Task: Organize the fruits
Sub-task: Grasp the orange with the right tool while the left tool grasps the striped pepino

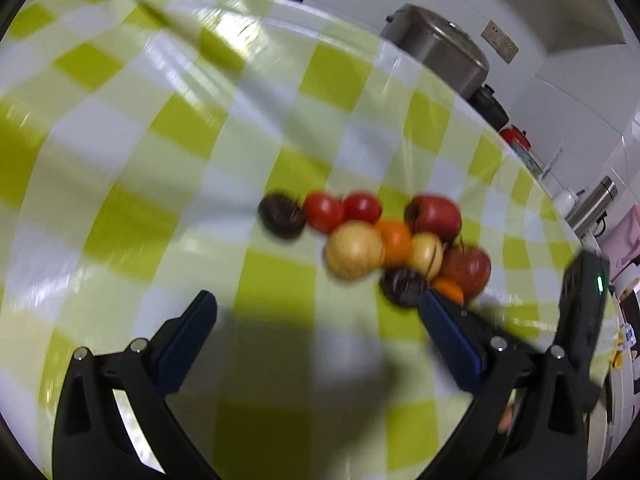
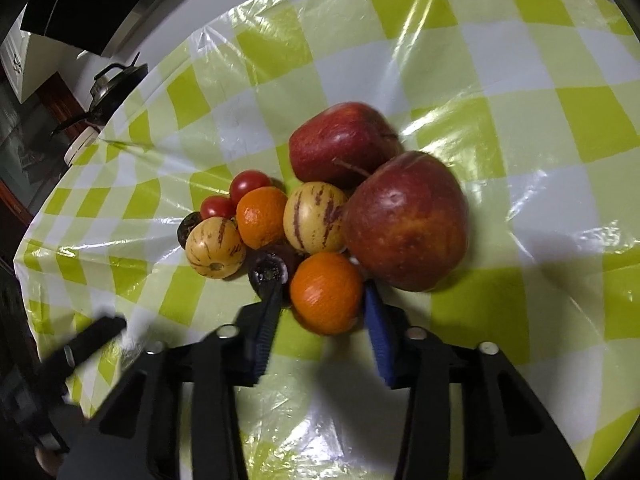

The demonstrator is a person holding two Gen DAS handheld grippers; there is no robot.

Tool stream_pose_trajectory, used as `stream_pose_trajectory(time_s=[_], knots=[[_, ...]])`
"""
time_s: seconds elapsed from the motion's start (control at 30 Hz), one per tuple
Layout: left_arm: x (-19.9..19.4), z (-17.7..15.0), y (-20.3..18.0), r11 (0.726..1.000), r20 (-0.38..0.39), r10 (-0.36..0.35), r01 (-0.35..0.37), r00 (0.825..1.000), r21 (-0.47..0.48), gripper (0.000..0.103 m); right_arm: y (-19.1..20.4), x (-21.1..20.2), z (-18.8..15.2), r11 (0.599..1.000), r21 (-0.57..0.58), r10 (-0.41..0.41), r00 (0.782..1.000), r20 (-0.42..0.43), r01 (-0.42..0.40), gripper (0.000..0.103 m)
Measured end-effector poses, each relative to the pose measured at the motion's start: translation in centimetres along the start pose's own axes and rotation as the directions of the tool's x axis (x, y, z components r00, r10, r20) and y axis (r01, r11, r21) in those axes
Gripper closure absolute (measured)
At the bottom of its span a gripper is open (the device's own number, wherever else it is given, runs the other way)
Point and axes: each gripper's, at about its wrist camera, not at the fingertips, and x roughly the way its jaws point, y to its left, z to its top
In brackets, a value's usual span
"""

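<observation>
Glossy plastic in a lime-green and white check covers the table [image 1: 168,128] through most of the left wrist view, which is smeared with blur. No bowl or tray holds anything here: the fruit pile [image 1: 376,240] lies bare on the cloth, right of centre. It contains two dark round fruits, two small red tomatoes, two pale yellow melons, orange pieces and two red apples, all touching or nearly so. The left gripper [image 1: 318,304] is spread wide and empty, its ribbed blue pads [image 1: 188,336] in the lower part of the frame, with the right-hand pad just beside the nearest dark fruit. A brushed-metal pot [image 1: 440,52] sits at the upper right beyond the table edge, and a steel flask [image 1: 592,208] stands at the right edge. No writing is legible.

In the right wrist view the picture is sharper. The right gripper [image 2: 320,292] is open around the near orange [image 2: 326,292], which sits between the pads; whether they touch its pebbled skin I cannot tell. A dark fruit [image 2: 269,270] with a round pitted end lies against the left finger. Behind are a second orange [image 2: 262,218], two purple-striped yellow melons [image 2: 314,218], two smooth cherry tomatoes [image 2: 250,186] and two large speckled red apples [image 2: 406,222]. A dark kettle [image 2: 116,84] sits at the upper left.
</observation>
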Motion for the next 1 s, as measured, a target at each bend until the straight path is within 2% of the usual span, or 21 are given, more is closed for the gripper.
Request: stream_pose_trajectory(time_s=[0.13, 0.2, 0.27, 0.33, 0.4, 0.5, 0.57, 0.6, 0.67, 0.83, 1.0], knots=[[2.7, 1.1, -2.3, 0.994, -0.033, 0.051, -0.048, 0.998, 0.1, 0.001, -1.2, -1.1, -0.7, 0.999, 0.037, 0.019, 1.0, 0.005, -0.02, 0.067], [3.9, 1.2, -3.1, 0.983, -0.026, 0.102, -0.096, 0.994, 0.156, 0.001, -1.9, -1.9, -1.2, 0.998, 0.052, 0.028, 1.0, 0.01, -0.029, 0.067], [5.0, 1.3, -3.3, 0.982, -0.044, 0.106, -0.098, 0.993, 0.159, 0.002, -2.3, -2.5, -1.6, 0.997, 0.058, 0.042, 0.999, 0.011, -0.043, 0.067], [6.1, 1.3, -3.4, 0.984, -0.062, 0.104, -0.093, 0.993, 0.15, 0.007, -2.6, -3.0, -2.0, 0.996, 0.063, 0.056, 0.998, 0.012, -0.057, 0.067], [7.0, 1.3, -3.6, 0.982, -0.067, 0.121, -0.109, 0.99, 0.156, 0.014, -2.8, -3.2, -2.2, 0.996, 0.062, 0.065, 0.998, 0.014, -0.066, 0.067], [7.9, 1.6, -3.7, 0.98, -0.088, 0.124, -0.108, 0.988, 0.165, 0.037, -2.8, -3.3, -2.4, 0.996, 0.062, 0.068, 0.998, 0.016, -0.069, 0.067], [8.3, 1.7, -3.8, 0.981, -0.099, 0.11, -0.092, 0.989, 0.173, 0.045, -2.8, -3.4, -2.6, 0.996, 0.058, 0.069, 0.997, 0.022, -0.071, 0.067], [8.3, 1.7, -4.0, 0.979, -0.094, 0.101, -0.083, 0.99, 0.184, 0.053, -2.7, -3.5, -2.5, 0.996, 0.054, 0.069, 0.997, 0.026, -0.071, 0.067], [8.2, 1.6, -4.2, 0.975, -0.09, 0.097, -0.076, 0.991, 0.21, 0.054, -2.7, -3.6, -2.6, 0.996, 0.053, 0.071, 0.997, 0.029, -0.072, 0.067], [6.4, 1.1, -3.1, 0.982, -0.064, 0.061, -0.048, 0.996, 0.181, 0.054, -2.8, -3.9, -2.9, 0.996, 0.056, 0.073, 0.997, 0.027, -0.074, 0.067], [2.7, -1.4, -1.9, 0.983, -0.054, 0.033, -0.022, 0.998, 0.182, 0.054, -2.6, -4.8, -3.8, 0.995, 0.052, 0.079, 0.997, 0.022, -0.08, 0.067]])
